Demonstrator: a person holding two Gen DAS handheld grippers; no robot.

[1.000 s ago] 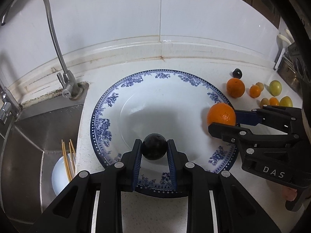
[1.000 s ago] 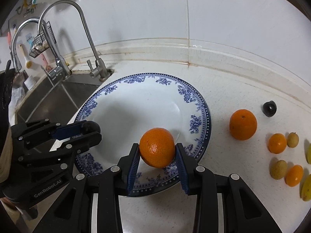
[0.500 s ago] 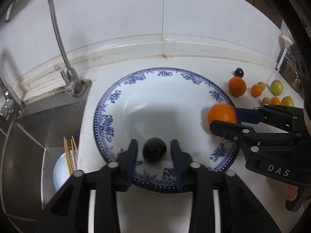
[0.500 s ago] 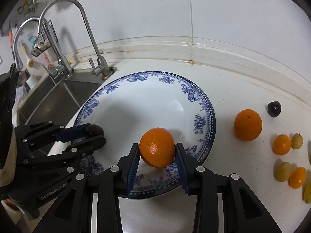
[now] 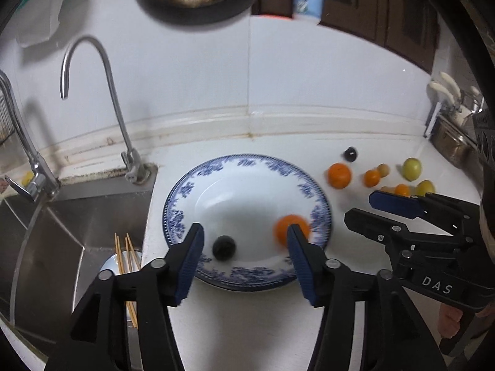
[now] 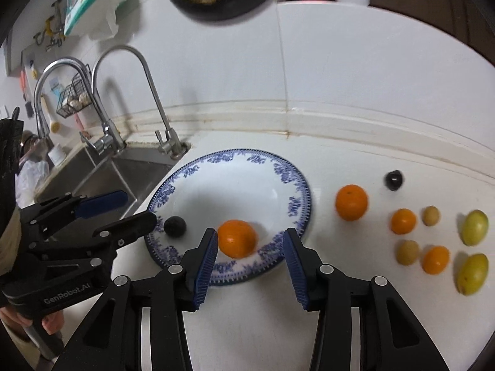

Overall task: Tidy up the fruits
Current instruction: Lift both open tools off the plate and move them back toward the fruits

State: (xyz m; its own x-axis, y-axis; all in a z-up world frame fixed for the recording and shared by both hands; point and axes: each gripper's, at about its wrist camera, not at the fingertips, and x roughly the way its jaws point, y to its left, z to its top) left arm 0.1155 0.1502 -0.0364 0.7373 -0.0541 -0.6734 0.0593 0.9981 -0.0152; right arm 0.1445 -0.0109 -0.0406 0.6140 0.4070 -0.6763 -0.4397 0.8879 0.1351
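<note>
The orange (image 5: 286, 228) on the blue-patterned plate (image 5: 247, 167) is blurred in the left wrist view and partly hidden behind one blue pad of the left gripper (image 5: 246, 258). The right wrist view shows it whole, resting on the near part of the plate. The dark round fruit (image 5: 224, 247) lies on the plate's near left side. Only the right wrist view shows all the loose fruit on the white counter (image 6: 355, 160): a second orange (image 6: 351, 201), a dark plum (image 6: 394, 180) and small orange, tan and yellow-green fruits; the right gripper (image 6: 247, 258) hides some in the other view. The sink (image 5: 77, 216) holds chopsticks, cut off by the left gripper's body. Both grippers' jaws have just been opening and now stand apart, holding nothing. A second ago each was clamped on its fruit; both fruits now rest free on the plate, and both grippers sit higher and farther back.
</note>
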